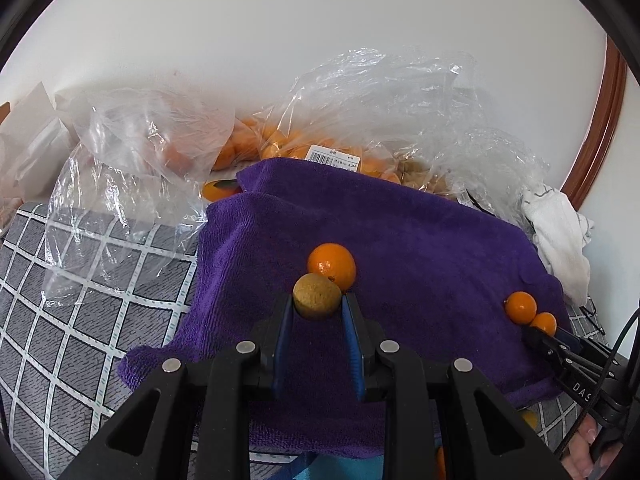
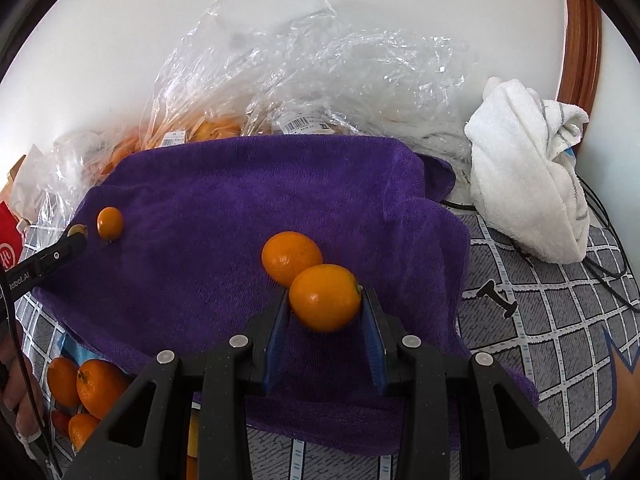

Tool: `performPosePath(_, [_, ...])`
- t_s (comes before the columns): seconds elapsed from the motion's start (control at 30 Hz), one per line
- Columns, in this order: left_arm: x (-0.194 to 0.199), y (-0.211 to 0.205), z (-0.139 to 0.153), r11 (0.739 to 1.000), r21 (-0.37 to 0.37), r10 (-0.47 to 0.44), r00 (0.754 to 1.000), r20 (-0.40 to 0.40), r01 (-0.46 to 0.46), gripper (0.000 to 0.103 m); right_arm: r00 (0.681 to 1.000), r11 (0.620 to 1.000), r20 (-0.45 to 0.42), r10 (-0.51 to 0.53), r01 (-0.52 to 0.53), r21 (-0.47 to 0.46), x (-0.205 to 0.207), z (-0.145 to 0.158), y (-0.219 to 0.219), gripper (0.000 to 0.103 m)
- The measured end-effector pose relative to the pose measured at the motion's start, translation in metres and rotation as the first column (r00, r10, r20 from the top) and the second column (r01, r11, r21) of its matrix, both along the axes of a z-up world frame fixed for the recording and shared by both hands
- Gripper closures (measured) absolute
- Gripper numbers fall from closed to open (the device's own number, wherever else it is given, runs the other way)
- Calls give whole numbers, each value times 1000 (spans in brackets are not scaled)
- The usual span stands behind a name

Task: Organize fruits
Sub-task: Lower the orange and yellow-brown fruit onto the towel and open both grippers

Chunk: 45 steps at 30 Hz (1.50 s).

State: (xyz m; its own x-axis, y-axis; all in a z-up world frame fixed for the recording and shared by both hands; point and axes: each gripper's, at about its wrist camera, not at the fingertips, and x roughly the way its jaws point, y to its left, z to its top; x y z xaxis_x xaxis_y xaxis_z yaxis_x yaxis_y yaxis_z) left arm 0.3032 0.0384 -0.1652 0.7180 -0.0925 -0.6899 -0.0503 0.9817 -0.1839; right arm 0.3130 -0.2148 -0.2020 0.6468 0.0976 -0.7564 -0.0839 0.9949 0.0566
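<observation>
Through my left wrist camera, my left gripper point(image 1: 317, 305) is clamped on a small round tan-brown fruit point(image 1: 317, 295), rough-skinned, possibly a longan; its blue pads press on both sides. The fruit sits just above a purple towel point(image 1: 420, 240) and in front of a small orange citrus point(image 1: 332, 266) that lies on the towel, the two overlapping in view so I cannot tell whether they touch. At the right edge of the towel, my right gripper point(image 1: 540, 334) comes in with an orange kumquat point(image 1: 543, 323) at its tips, just beside another kumquat point(image 1: 520, 307) on the cloth. Behind the towel are clear plastic bags point(image 1: 360, 120) with orange fruit inside and a barcode label point(image 1: 332, 159). A crumpled white cloth point(image 1: 560, 236) lies at the right, and a grey checked sheet point(image 1: 80, 280) spreads under everything.

Through my right wrist camera, my right gripper point(image 2: 325, 300) holds an oval kumquat point(image 2: 325, 298) between its pads, narrow around it, just over the purple towel point(image 2: 240, 200). A second kumquat point(image 2: 291, 257) rests on the towel right behind it. Far left, my left gripper point(image 2: 78, 236) shows with the tan fruit point(image 2: 77, 230) barely visible at its tip, near the small citrus point(image 2: 109, 222). Several more orange fruits point(image 2: 96, 386) sit bunched at lower left, off the towel. The white cloth point(image 2: 528, 184) lies at the right on the checked sheet point(image 2: 560, 340), and the plastic bags point(image 2: 320, 72) pile up behind.
</observation>
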Motion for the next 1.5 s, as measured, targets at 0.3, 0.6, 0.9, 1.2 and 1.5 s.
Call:
performPosePath(0.3, [3,-10,1,998,58,-11,1000,-17,12,79,1000,999,16,4,-3,-36,-2,-2,4,64])
performPosePath(0.6, [5,-11,-1,997,78,-15,1000,-24,17,79,997,1000,69,22,-21,-7,-10,3,4,45])
performPosePath(0.9, [0,-9,3,999,43,-24,1000,0,24,70,997,999,78,-21,18,39,-14,20,-4,42])
performPosePath(1.2, [-9,-6,11,1000,11,-19,1000,16,19,67,993,999,103,-49,49,3,-56,46,-3,42])
performPosePath(1.5, [-46,-10,49,999,28,-28,998,60,27,67,992,999,124,-27,23,34,-112,60,-3,46])
